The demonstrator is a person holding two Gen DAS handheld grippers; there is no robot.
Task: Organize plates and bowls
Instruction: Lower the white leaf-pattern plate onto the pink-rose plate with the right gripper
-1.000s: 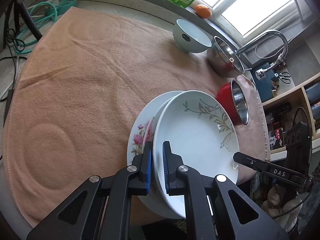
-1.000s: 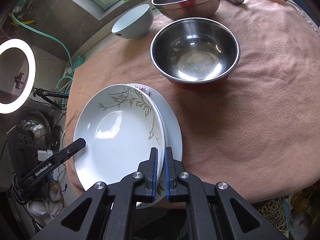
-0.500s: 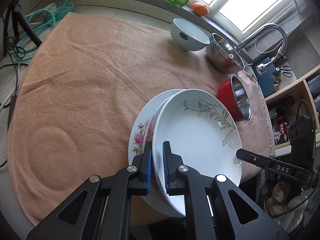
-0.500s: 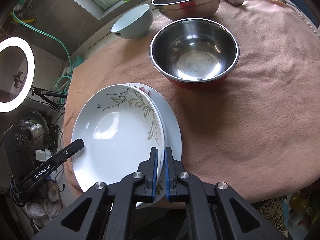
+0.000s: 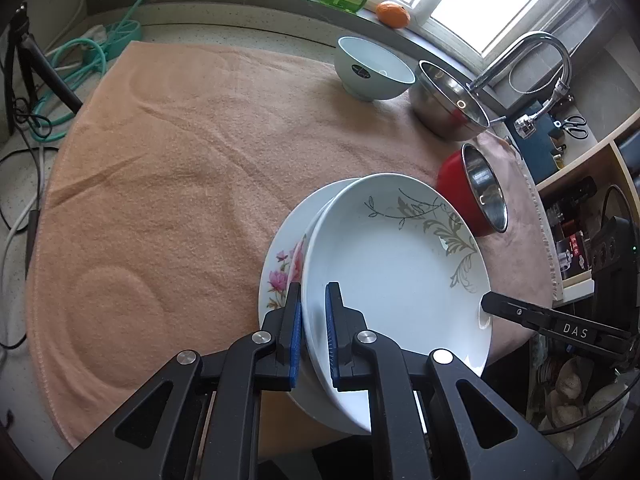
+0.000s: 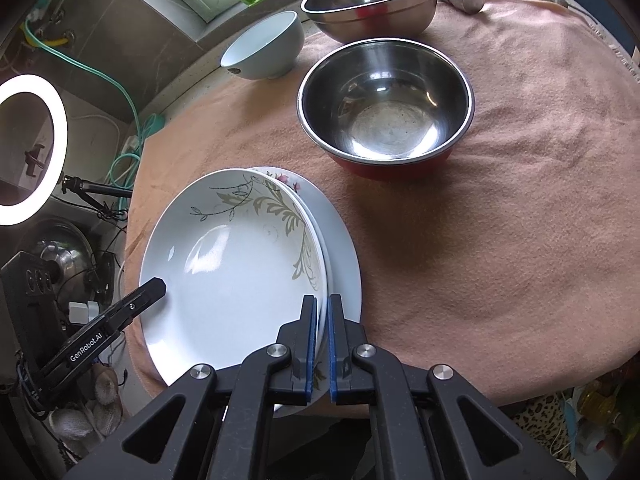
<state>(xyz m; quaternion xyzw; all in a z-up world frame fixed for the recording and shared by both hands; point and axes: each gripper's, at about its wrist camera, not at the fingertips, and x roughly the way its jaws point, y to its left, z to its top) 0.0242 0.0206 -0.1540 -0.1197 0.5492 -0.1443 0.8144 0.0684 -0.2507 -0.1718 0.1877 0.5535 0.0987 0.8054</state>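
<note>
Both claws are clamped on the same stack of plates at the near edge of the bench, which is covered by a peach towel (image 5: 168,168). The left claw (image 5: 313,300) pinches the rim of the leaf-patterned plate (image 5: 396,264) between its blue pads, with the outer finger lying over the pink-flowered plate (image 5: 280,276) beneath. The right claw (image 6: 322,312) grips the opposite rim of that leaf-patterned plate (image 6: 232,264) – its jaws nearly together, the thin edge between them. The flowered plate (image 6: 344,264) juts out to the right under the top one. Beyond the stack stands a steel bowl with a red outside (image 6: 384,112), just apart from the plates – farther back sit a larger steel bowl (image 6: 368,0) and a pale blue bowl (image 6: 262,48), side by side near the window ledge.
</note>
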